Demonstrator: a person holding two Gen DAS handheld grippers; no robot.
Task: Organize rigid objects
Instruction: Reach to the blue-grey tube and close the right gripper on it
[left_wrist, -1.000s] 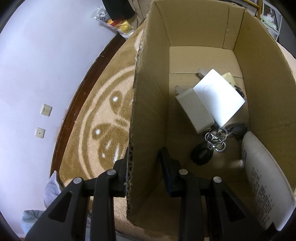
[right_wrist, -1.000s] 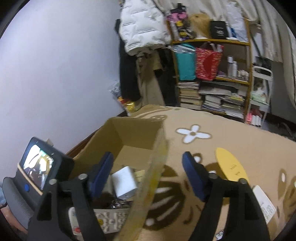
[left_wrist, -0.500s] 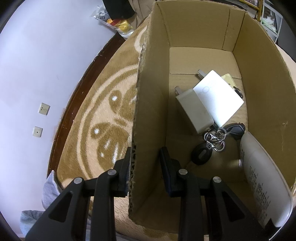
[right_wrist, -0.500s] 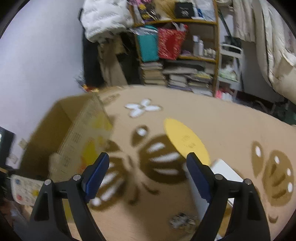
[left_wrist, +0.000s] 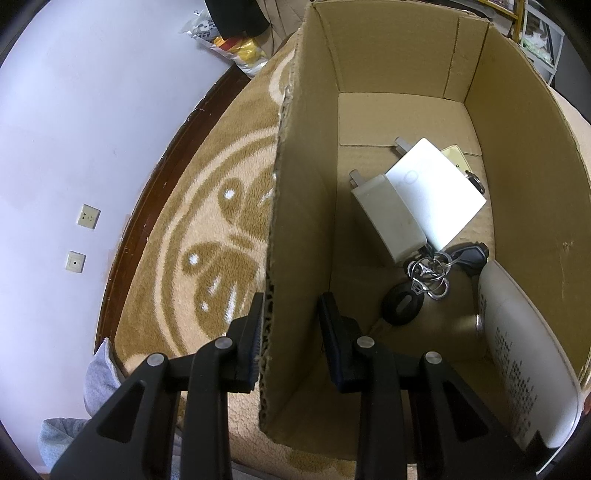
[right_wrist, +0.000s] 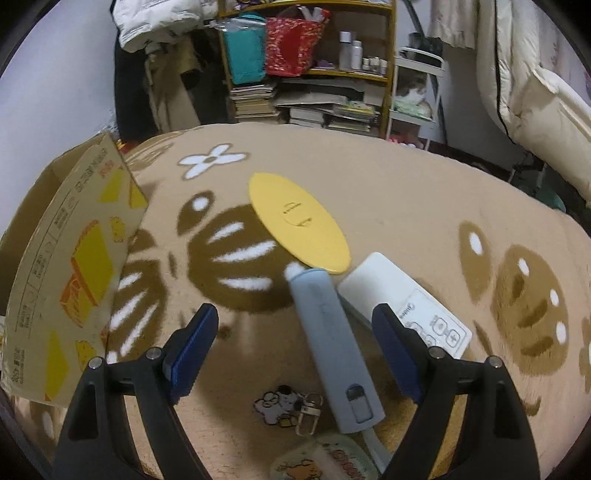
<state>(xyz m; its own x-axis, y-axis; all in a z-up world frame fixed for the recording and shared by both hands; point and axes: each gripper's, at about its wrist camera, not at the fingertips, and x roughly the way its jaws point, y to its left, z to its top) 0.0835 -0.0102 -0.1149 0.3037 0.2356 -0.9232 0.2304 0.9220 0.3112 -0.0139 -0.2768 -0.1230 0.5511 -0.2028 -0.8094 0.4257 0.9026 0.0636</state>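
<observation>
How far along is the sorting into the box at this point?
Partly done. The cardboard box already holds two white chargers, a key bunch and a white remote. The left gripper straddles the box wall; the right gripper hovers open and empty. Left on the rug: grey case, yellow disc, white remote control, keychain.

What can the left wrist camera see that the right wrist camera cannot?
Only the left view looks inside the box: two white chargers, a bunch of keys and a white remote control, with the left tongs straddling the box's wall. Only the right view shows a yellow disc and a grey-blue tube between the open right tongs. Both show the brown cardboard box and patterned carpet.
</observation>
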